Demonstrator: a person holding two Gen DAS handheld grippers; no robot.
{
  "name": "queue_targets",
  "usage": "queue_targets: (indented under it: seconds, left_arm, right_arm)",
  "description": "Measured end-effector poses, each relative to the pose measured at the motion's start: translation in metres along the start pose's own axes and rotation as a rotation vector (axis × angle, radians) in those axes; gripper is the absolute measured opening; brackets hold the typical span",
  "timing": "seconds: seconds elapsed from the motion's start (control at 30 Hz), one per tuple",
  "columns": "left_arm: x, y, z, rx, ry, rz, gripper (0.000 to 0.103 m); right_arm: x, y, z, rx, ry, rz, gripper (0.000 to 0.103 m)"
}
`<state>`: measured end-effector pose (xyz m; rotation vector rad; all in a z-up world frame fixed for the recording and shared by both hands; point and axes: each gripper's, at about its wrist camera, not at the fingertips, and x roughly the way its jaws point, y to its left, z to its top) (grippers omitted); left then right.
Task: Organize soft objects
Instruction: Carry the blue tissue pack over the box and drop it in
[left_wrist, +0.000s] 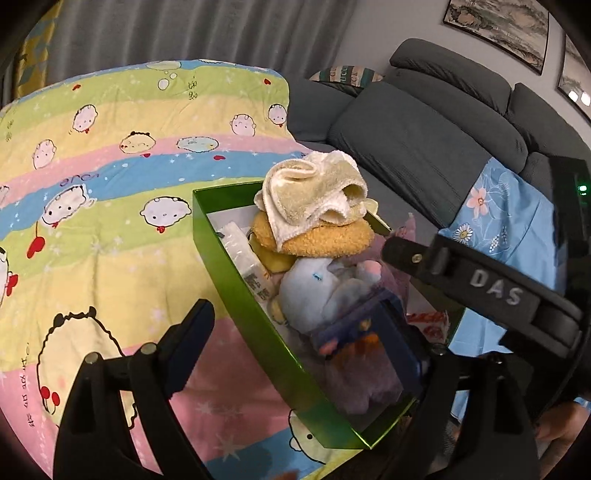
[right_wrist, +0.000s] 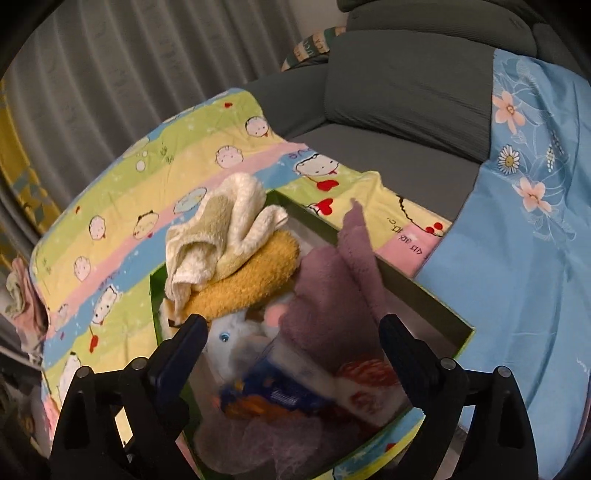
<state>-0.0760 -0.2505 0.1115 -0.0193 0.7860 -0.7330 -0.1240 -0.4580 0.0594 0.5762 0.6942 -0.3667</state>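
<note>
So the striped cartoon-print quilt (left_wrist: 110, 184) pads the seat under my glossy green cardboard box (left_wrist: 236, 295), where the cream terry towel (left_wrist: 314, 195) tops the heaped soft stuff, and my left gripper (left_wrist: 295, 325) and right gripper (right_wrist: 291, 354) both hang wide apart, empty.

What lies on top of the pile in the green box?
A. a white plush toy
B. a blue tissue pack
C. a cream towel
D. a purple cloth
C: the cream towel sits crumpled on the yellow plush, above everything else in the green box.
</note>
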Motion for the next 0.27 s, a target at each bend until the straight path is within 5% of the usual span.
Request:
queue_targets:
  seconds: [0.27]
  left_arm:
    - [-0.005, -0.008, -0.001, 0.020, 0.001, 0.013, 0.089]
  right_arm:
    - [-0.016, -0.004, 0.003, 0.010, -0.047, -0.002, 0.095]
